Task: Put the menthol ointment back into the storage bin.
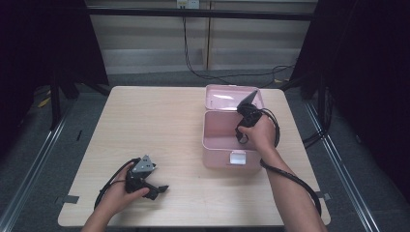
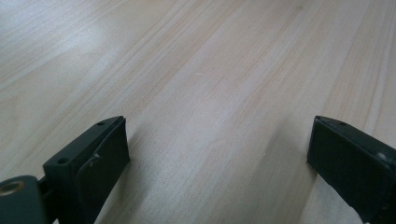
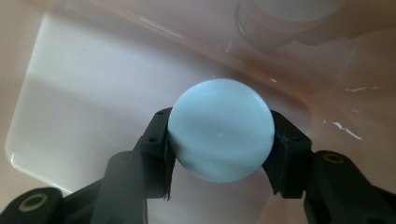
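A light wooden table [image 1: 159, 121] is seen from the high view, with a pink box [image 1: 231, 137] standing in its far right quarter, close to the far edge and set in from the right edge. The box's lid [image 1: 227, 95] is swung back and stands open toward the far edge; a white latch [image 1: 237, 157] is seen on the near wall.

The right gripper [image 1: 240, 137] is held by the right hand [image 1: 261, 133] and is lowered into the open box, against its right side. In the right gripper view a pale blue ball [image 3: 220, 135] is clamped between the two black jaws, one pad pressed on each side of it, above the box's pale bottom. A rounded translucent thing [image 3: 280, 18] is seen blurred at the far wall of the box; what it is cannot be told.

The left gripper [image 1: 162, 188] is held by the left hand [image 1: 121, 195] near the table's near left corner, low over the wood, with its cable looped beside it. In the left gripper view its jaws are spread wide apart with nothing between them, only bare wood grain.

The whole left half of the table and the strip along the near edge are left bare, well apart from the box.
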Demonstrator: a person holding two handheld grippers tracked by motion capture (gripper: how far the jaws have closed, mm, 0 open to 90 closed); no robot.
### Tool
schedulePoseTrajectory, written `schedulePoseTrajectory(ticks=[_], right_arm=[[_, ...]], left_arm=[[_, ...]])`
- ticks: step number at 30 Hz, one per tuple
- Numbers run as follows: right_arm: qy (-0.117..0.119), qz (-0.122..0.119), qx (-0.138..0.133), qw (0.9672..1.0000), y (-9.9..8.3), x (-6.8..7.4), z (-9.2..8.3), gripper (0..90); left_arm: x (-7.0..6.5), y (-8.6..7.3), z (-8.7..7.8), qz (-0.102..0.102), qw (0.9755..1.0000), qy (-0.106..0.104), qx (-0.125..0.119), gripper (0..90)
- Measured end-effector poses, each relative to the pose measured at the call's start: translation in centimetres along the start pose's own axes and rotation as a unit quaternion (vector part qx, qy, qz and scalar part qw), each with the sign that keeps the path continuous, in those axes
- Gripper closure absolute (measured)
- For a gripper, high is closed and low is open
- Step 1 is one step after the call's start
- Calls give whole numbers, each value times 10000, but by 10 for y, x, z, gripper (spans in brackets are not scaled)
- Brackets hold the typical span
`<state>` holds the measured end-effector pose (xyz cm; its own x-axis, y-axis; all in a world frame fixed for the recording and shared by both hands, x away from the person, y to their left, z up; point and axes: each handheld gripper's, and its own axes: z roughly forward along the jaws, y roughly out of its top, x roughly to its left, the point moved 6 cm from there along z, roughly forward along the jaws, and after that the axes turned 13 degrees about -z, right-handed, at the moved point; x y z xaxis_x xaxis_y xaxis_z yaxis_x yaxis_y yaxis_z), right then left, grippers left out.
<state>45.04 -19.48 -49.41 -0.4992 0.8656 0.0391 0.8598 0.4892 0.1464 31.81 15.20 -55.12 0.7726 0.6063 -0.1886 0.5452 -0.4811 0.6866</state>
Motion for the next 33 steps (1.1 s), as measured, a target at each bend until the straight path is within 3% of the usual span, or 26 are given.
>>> schedulePoseTrajectory(ticks=[33], right_arm=[[-64,-105,-65,9999,2,0,-2,489]], left_arm=[[0,0,0,-2,10000,-12,-11,49]])
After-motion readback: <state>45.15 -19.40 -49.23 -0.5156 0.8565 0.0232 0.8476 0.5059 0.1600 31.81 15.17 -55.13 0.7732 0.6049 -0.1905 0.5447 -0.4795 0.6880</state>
